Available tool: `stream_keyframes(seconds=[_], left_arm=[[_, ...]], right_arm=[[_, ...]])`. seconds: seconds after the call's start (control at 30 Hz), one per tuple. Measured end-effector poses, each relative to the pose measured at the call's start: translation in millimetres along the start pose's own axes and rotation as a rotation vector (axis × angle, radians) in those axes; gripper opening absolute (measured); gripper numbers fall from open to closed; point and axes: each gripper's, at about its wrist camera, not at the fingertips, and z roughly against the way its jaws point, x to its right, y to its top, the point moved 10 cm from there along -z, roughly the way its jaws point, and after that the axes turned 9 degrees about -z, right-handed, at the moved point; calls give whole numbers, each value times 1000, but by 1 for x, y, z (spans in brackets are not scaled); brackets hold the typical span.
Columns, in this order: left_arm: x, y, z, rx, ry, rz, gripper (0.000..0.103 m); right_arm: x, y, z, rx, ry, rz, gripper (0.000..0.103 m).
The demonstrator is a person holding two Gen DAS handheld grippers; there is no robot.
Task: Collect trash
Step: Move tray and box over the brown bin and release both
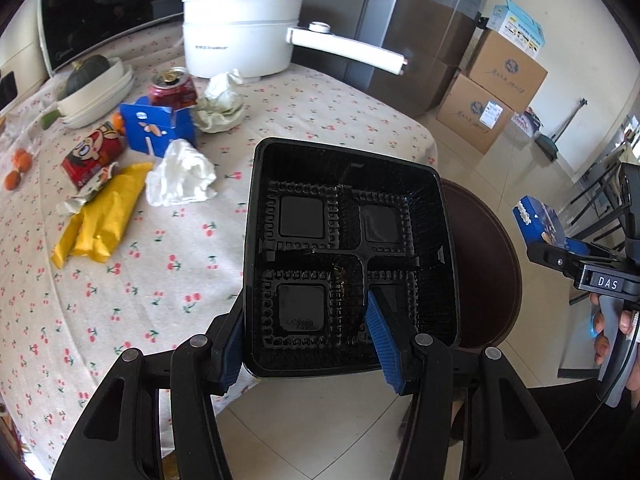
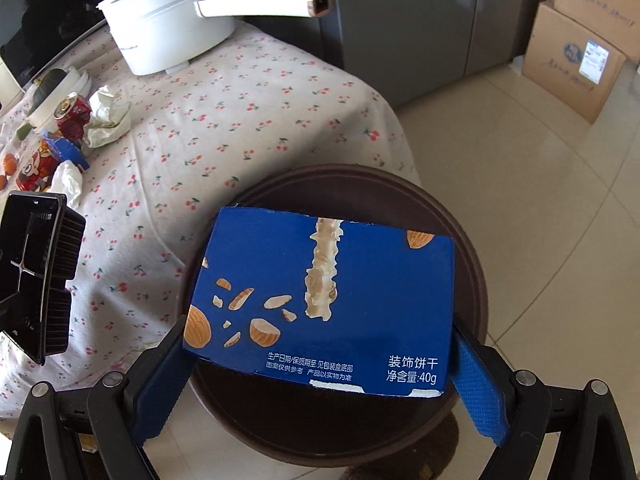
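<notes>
Room: pale tiled floor (image 2: 540,208), a grey steel cabinet (image 2: 404,20) behind the table, stacked cardboard cartons (image 1: 496,92) against the far wall. Table is covered by a cherry-print cloth (image 1: 160,264); a dark round stool (image 2: 472,240) is seen just beside its edge. A black-fronted oven (image 1: 104,12) is set at the table's back, with a white lidded pot (image 1: 240,36) near it, long handle overhanging the edge. A green squash is seen in stacked white bowls (image 1: 96,92). Trash is clustered on the cloth: yellow wrapper (image 1: 104,216), red cartoon snack pack (image 1: 92,156), torn blue carton (image 1: 156,128), dented red can (image 1: 172,88), two crumpled white tissues (image 1: 180,176), small orange fruits (image 1: 18,166) at the edge. Black four-compartment tray (image 1: 348,248) is held off the table edge by the left gripper (image 1: 308,344): jaws partly closed, one pad outside the tray wall, one inside. Flattened blue biscuit box (image 2: 324,304) is clamped across its width by the right gripper (image 2: 320,392), jaws set wide, above the stool.
</notes>
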Motion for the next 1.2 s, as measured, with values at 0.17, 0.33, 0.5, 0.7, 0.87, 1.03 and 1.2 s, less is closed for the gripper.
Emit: stream_keyframes(seconds=[0.17, 0.33, 0.5, 0.7, 0.87, 1.03, 1.2], left_arm=[[45, 8, -20, -12, -47, -61, 58], [77, 13, -36, -14, -87, -114, 58], [95, 15, -46, -20, -100, -153, 79], [83, 17, -46, -21, -45, -167, 94], [61, 14, -41, -26, -20, -134, 99], [42, 12, -32, -18, 4, -110, 102], [23, 7, -23, -17, 24, -83, 103]], right_arm=[[31, -6, -1, -10, -29, -21, 96], [53, -10, -2, -26, -51, -40, 97], [64, -12, -4, -34, -64, -46, 97], [66, -13, -5, -36, -66, -48, 97], [60, -13, -6, -37, -61, -35, 97], [52, -12, -6, -36, -58, -27, 96], [42, -10, -8, -38, -35, -31, 97]])
